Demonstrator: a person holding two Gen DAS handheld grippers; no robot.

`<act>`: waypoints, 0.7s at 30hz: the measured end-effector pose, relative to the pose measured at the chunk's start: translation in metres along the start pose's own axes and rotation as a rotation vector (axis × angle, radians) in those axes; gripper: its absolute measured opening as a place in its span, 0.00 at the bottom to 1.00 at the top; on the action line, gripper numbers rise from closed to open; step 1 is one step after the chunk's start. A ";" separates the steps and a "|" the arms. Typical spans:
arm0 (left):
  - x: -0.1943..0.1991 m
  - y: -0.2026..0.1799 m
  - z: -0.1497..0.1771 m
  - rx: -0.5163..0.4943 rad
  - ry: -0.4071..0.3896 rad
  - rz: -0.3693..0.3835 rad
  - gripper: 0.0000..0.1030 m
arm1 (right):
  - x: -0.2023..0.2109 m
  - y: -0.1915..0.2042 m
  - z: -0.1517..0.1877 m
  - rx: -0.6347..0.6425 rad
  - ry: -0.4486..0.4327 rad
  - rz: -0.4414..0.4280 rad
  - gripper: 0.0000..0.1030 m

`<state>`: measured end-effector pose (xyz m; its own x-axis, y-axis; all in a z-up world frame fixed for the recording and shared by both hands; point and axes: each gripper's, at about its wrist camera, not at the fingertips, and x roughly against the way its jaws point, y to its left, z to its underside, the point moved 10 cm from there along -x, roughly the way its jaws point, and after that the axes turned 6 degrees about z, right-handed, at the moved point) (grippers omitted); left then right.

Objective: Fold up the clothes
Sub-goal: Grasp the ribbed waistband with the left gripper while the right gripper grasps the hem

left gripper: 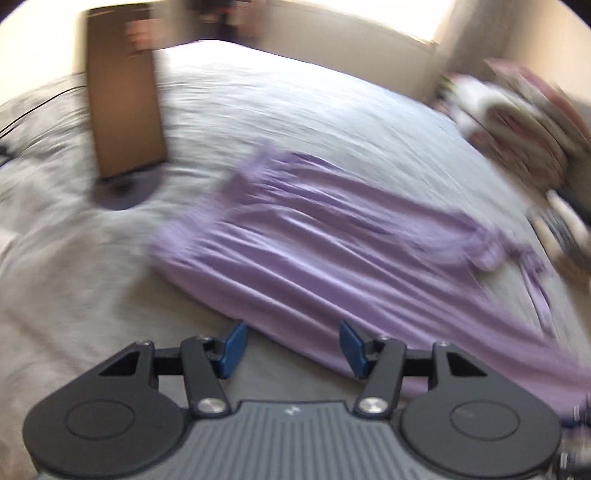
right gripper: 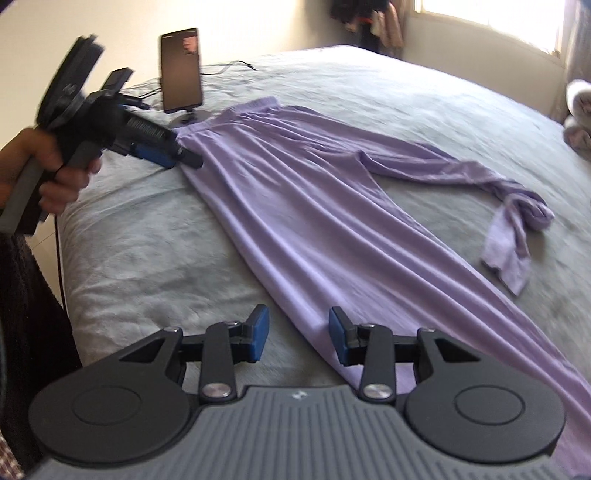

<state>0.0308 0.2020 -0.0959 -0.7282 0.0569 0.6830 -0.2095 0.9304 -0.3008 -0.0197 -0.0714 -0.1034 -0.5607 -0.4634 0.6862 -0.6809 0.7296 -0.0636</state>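
Fold barely begun: lilac trousers lie flat on the bed, one leg bunched off to the side, w/ your left gripper and right gripper both spread apart, empty, at the near edge.

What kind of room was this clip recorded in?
Most likely a bedroom: a large bed with a grey blanket fills the view, lilac trousers lie spread on it, and a bright window sits behind.
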 end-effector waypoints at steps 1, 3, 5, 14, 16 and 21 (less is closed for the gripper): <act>0.001 0.011 -0.003 0.035 -0.025 -0.035 0.53 | 0.000 0.002 -0.001 0.012 -0.011 0.000 0.39; 0.000 0.030 -0.009 0.104 -0.064 -0.087 0.46 | -0.001 0.007 -0.004 0.037 -0.033 -0.002 0.39; -0.003 0.041 -0.013 0.161 -0.086 -0.097 0.39 | -0.001 0.010 -0.004 0.067 -0.050 -0.002 0.32; -0.006 0.053 -0.017 0.142 -0.135 -0.211 0.01 | -0.007 0.018 -0.002 0.183 -0.065 0.026 0.00; -0.004 0.053 -0.018 0.112 -0.135 -0.237 0.00 | -0.003 0.018 -0.003 0.172 -0.061 0.007 0.00; 0.011 0.060 -0.023 0.089 -0.149 -0.274 0.00 | 0.018 0.014 -0.016 0.063 -0.093 -0.104 0.00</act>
<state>0.0248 0.2664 -0.0911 -0.7230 -0.2515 0.6434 -0.4626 0.8680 -0.1806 -0.0319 -0.0610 -0.0807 -0.5250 -0.5818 0.6212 -0.7643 0.6434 -0.0433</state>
